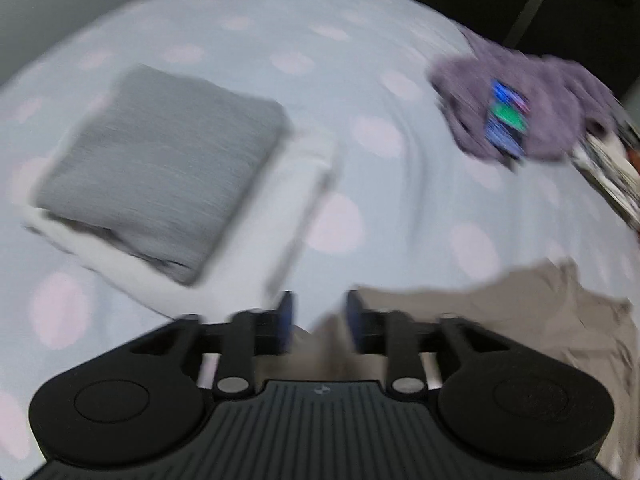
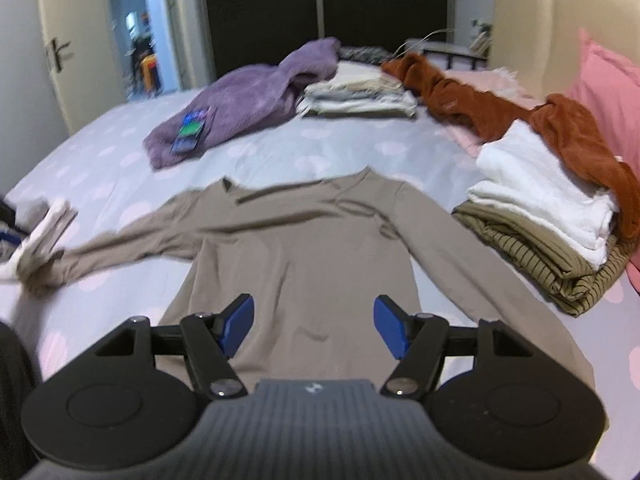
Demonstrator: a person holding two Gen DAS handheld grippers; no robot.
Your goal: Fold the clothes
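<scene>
A beige long-sleeved shirt (image 2: 304,248) lies face up and flat on the dotted bed sheet (image 2: 100,132), both sleeves spread out. My right gripper (image 2: 314,328) hovers over its lower body, open, with nothing between the blue pads. In the blurred left wrist view, part of the beige shirt (image 1: 520,312) shows at the lower right. My left gripper (image 1: 320,320) stands at its edge, jaws apart and gripping nothing. A folded grey garment (image 1: 160,168) rests on a folded white one (image 1: 296,184) to the left.
A crumpled purple fleece (image 2: 248,96) with a coloured tag (image 2: 190,130) lies at the far left. Behind it are a pile of folded pale clothes (image 2: 360,96) and a rust garment (image 2: 480,108). White folded items (image 2: 540,196) sit on striped cloth (image 2: 560,272) at right, by a pink pillow (image 2: 608,92).
</scene>
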